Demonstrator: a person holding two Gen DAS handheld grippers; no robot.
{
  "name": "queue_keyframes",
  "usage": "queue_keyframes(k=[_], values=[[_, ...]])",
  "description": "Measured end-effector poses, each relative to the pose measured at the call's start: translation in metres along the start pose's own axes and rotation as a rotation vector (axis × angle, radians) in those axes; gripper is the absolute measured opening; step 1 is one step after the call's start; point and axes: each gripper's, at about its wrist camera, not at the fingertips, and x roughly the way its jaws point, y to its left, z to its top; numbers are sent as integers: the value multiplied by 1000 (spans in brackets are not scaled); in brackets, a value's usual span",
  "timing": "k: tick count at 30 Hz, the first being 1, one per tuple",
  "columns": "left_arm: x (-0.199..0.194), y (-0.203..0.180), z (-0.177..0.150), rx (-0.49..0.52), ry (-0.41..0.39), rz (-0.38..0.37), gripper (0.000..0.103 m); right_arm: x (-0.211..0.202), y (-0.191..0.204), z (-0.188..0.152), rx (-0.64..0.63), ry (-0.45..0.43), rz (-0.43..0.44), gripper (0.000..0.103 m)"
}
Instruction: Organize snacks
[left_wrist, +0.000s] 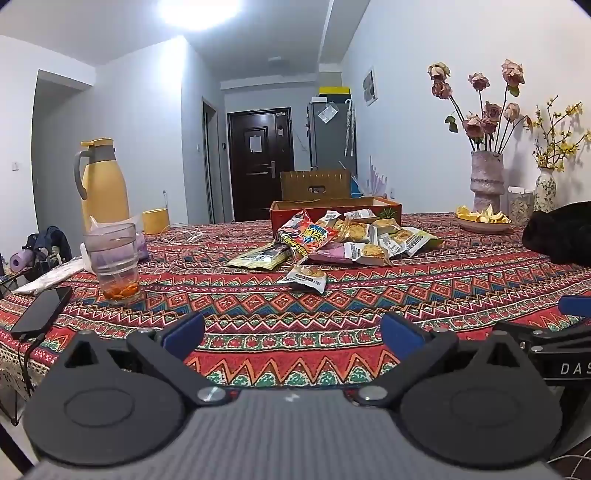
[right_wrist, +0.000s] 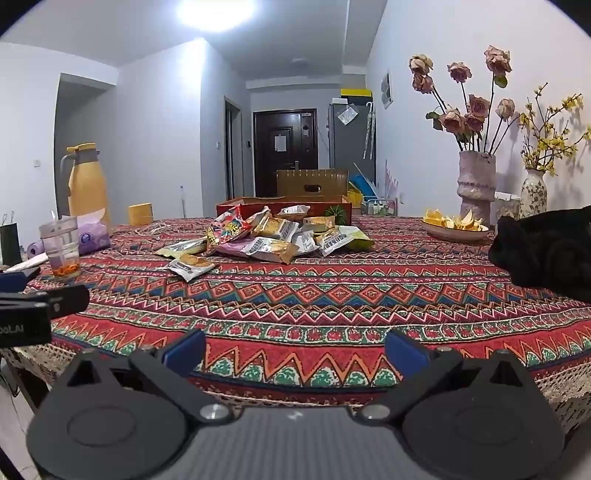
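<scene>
A pile of snack packets lies mid-table in front of a low red cardboard box; it also shows in the right wrist view before the box. One small packet lies apart, nearer me, also seen in the right wrist view. My left gripper is open and empty near the table's front edge, well short of the snacks. My right gripper is open and empty, beside the left one at the front edge.
A patterned tablecloth covers the table. On the left stand a glass, a yellow jug and a phone. On the right are a black bundle, a dish of peels and flower vases.
</scene>
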Motion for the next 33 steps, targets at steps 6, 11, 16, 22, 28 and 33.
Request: queue_keyframes(k=[6, 11, 16, 22, 28, 33], values=[[0, -2, 0, 3, -1, -2, 103, 2, -4, -1, 4, 4, -2, 103], [0, -2, 0, 4, -1, -3, 103, 2, -4, -2, 5, 7, -1, 103], [0, -2, 0, 3, -1, -2, 103, 2, -5, -2, 6, 5, -2, 103], [0, -2, 0, 3, -1, -3, 103, 3, -5, -2, 7, 8, -3, 103], [0, -3, 0, 2, 4, -4, 103, 3, -5, -2, 6, 9, -5, 103], [0, -2, -1, 2, 4, -6, 103, 4, -5, -3, 8, 11, -6, 103]])
